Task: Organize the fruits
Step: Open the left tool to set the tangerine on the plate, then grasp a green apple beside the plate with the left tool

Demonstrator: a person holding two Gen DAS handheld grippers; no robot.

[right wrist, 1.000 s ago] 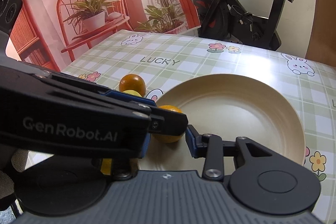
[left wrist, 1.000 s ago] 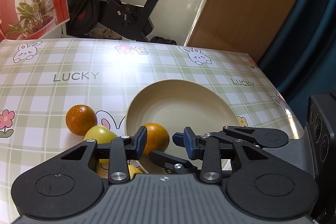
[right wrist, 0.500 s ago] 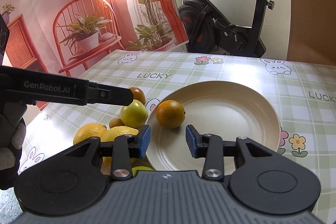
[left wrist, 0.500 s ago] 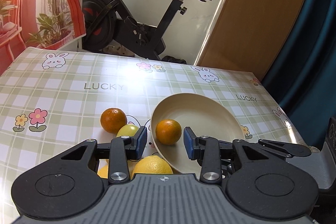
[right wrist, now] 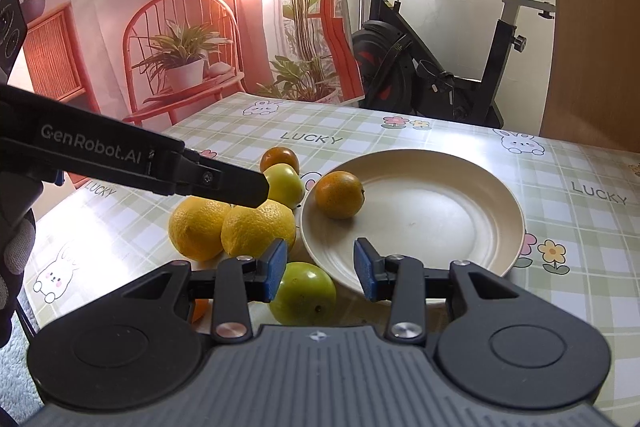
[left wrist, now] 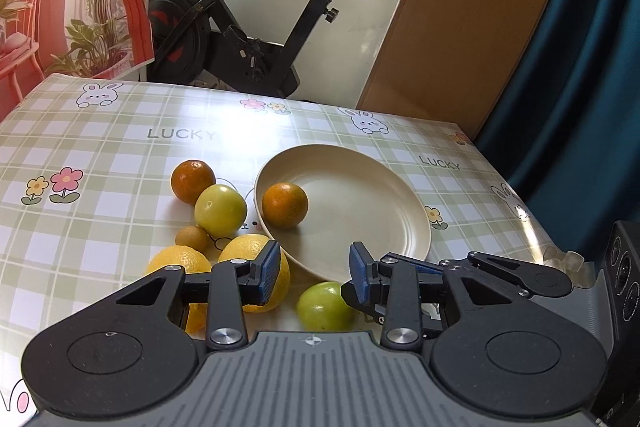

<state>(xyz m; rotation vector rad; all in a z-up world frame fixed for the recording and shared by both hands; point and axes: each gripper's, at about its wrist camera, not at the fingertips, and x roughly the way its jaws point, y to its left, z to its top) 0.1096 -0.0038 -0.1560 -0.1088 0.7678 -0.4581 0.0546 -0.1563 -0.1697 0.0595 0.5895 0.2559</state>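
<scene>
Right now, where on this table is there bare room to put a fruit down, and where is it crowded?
Most of the plate is bare: only one orange sits by its left rim. The tablecloth lies clear toward the exercise bike. It is crowded left of the plate, where two lemons, a yellow-green fruit, another orange and a green fruit cluster.

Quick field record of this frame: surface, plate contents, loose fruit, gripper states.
surface: checked tablecloth
plate: one orange inside, near its left rim
loose fruit: orange, yellow-green fruit, small brown fruit, two lemons, green fruit
left gripper: open, empty
right gripper: open, empty
</scene>
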